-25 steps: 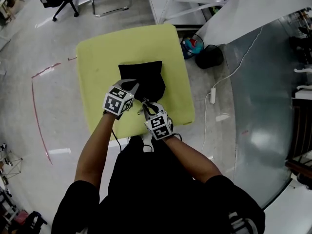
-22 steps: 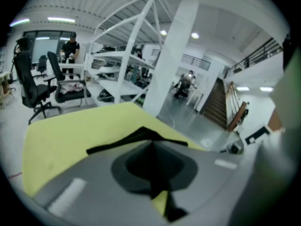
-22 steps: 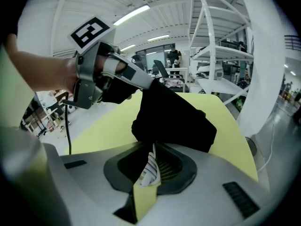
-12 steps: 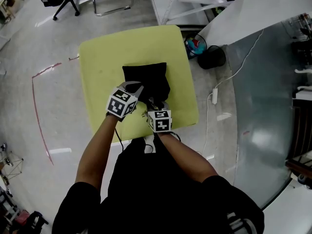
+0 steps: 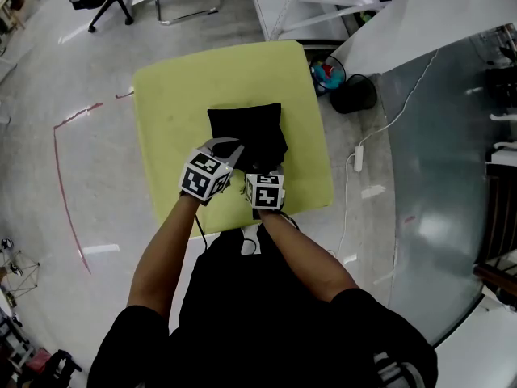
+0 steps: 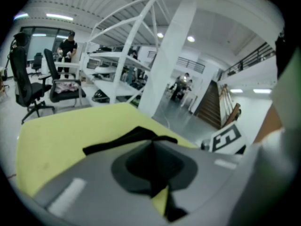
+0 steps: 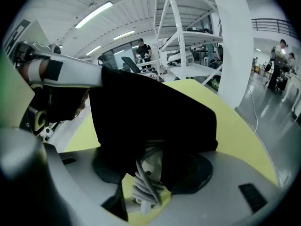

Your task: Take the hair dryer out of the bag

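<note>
Fingers: left gripper (image 6: 152,144) pinches one bag (image 5: 252,128); right (image 7: 149,174) opening round dryer (image 7: 152,164).

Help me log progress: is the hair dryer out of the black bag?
Mostly in: only the hair dryer's white end and coiled cord show at the black bag's mouth, between the right gripper's opening jaws.
</note>
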Motion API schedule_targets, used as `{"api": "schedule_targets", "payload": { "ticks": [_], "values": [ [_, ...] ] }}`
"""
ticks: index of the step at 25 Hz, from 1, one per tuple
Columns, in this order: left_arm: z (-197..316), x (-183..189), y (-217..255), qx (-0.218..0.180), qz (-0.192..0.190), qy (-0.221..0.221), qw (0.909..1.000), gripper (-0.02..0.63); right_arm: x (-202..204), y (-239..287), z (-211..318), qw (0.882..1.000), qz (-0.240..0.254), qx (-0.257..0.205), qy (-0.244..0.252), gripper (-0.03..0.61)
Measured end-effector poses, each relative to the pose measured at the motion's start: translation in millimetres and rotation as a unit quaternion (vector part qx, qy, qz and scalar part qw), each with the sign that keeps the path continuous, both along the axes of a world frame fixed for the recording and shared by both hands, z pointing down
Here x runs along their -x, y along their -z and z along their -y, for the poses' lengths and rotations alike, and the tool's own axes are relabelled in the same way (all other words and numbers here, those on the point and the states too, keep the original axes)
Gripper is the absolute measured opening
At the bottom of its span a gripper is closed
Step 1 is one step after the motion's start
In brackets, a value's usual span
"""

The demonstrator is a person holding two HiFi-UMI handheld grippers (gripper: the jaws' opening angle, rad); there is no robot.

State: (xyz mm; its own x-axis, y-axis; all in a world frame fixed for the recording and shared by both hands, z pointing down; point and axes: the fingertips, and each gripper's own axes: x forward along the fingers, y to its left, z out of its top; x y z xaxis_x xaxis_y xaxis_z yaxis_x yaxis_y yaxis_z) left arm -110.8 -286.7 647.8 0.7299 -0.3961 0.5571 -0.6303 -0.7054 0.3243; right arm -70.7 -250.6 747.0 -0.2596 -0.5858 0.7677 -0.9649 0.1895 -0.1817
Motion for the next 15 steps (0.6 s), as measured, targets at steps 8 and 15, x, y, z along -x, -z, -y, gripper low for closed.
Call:
{"api": "schedule_targets", "payload": {
  "ticks": [8,15],
  "values": [
    [-7,6,-2,0.006,-0.007,-0.002,1.0000,0.015,3,-34,1,0.997,-0.030,0.062,0.016,0.249],
    [-16,11,-4,0.004,-0.006,-0.012,0.9999,0.015,6,-40,5,0.994,-0.068,0.064,0.047,0.249]
  ]
}}
